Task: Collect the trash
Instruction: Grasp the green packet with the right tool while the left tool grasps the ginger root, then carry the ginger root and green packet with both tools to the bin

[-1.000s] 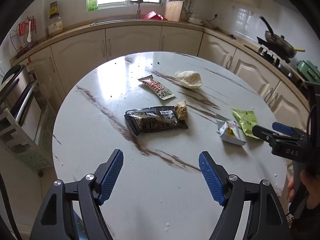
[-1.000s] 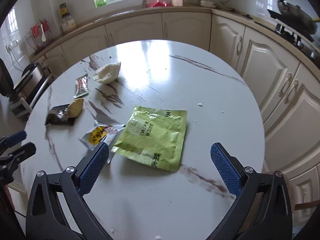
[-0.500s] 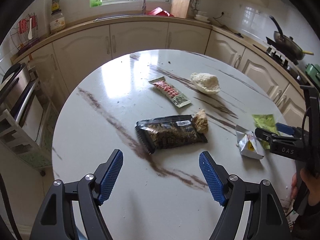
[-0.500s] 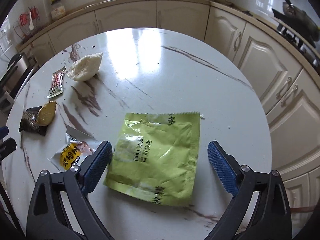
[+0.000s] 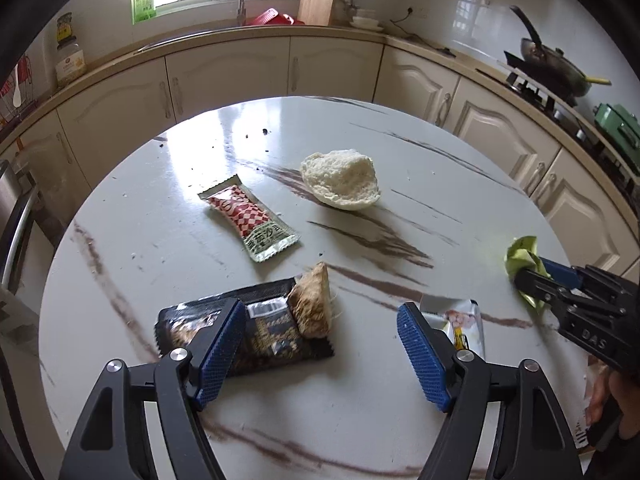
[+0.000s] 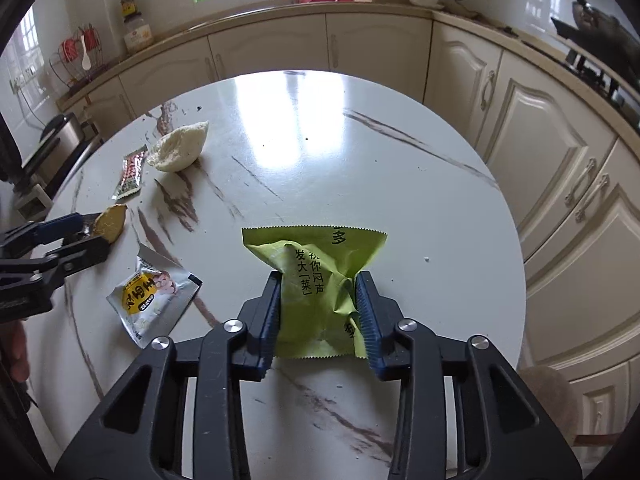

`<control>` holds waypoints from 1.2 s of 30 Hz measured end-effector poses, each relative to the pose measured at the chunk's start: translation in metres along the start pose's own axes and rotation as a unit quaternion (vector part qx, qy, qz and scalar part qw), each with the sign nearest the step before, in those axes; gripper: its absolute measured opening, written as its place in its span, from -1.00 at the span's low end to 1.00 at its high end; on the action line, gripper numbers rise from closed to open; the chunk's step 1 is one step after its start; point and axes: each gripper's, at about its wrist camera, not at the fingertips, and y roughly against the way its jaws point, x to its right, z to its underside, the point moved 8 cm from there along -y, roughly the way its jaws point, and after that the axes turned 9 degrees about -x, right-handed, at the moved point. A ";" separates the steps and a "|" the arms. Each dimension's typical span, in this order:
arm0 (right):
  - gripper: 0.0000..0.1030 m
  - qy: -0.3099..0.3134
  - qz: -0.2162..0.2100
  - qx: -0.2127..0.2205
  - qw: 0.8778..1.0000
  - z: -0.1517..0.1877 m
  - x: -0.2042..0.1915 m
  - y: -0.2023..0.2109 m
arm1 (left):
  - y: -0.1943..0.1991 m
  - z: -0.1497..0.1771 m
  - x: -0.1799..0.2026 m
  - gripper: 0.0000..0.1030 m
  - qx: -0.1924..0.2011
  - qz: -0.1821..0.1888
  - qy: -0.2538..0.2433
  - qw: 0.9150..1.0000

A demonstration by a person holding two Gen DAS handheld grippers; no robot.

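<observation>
On marble table: right gripper jaws closing, pinching green wrapper; left gripper spread, black wrapper directly beneath, long axis crosswise.

Green wrapper, black wrapper, red-checked sachet, brown-veined white table.

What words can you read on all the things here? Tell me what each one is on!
"DAS": on the black body of the right gripper, whose fingers are closing on the wrapper.
"发大[菜]" and "多": on the crumpled green plastic wrapper; its other characters are creased.
Silver and yellow snack packet: big characters, too blurred.
Red checked sachet: green label, too blurred.
Black snack bag: unreadable.
</observation>
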 end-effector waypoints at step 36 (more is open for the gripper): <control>-0.38 0.082 -0.099 0.070 0.989 0.028 -0.147 0.095 | 0.105 0.100 -0.044 -0.63 0.106 0.031 0.027 0.994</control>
